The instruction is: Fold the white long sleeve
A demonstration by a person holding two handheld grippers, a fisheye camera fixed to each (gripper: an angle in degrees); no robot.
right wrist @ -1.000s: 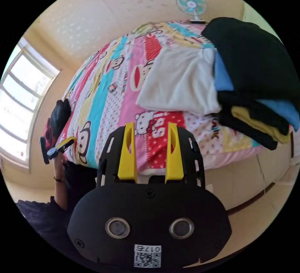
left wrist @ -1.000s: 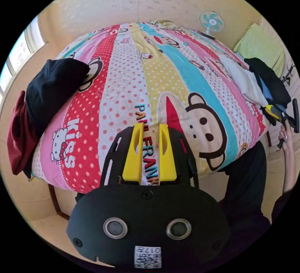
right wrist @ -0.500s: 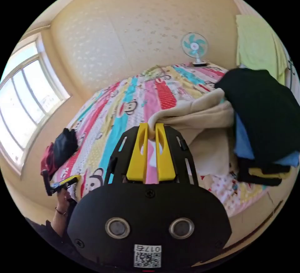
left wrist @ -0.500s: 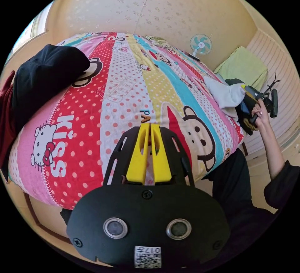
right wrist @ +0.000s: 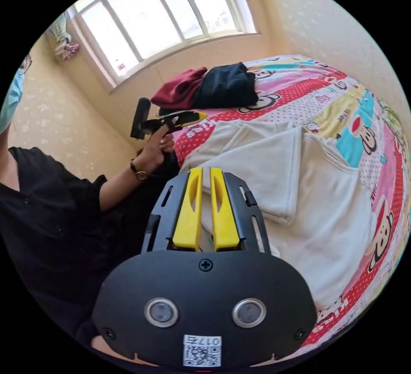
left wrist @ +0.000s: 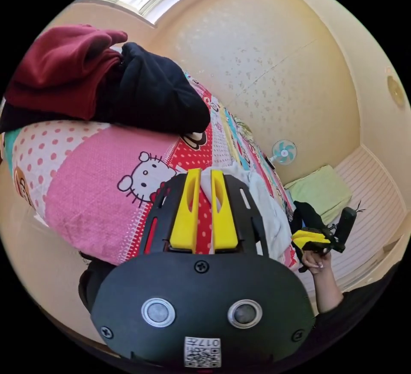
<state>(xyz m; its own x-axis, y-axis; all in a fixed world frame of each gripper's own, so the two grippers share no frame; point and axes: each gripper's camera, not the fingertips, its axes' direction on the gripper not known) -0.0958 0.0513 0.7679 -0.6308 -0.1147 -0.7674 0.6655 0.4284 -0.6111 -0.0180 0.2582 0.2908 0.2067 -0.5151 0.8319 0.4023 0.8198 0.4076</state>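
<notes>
Left gripper view: your left tool (left wrist: 203, 175) blocks most of the white long sleeve (left wrist: 267, 215); a narrow gap shows between the jaws, white cloth at their tips, grip not clear. Maroon garment (left wrist: 60, 70) and black garment (left wrist: 158, 91) sit on the bed (left wrist: 85, 185). Your right tool (left wrist: 314, 239) is small, its state unreadable here. Right gripper view: right tool (right wrist: 205, 175) nearly clenched over the shirt's near edge, contact hidden

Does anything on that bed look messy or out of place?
The white long sleeve lies rumpled, one part doubled over itself. A dark red garment and a black garment sit heaped by the bed's edge.
</notes>
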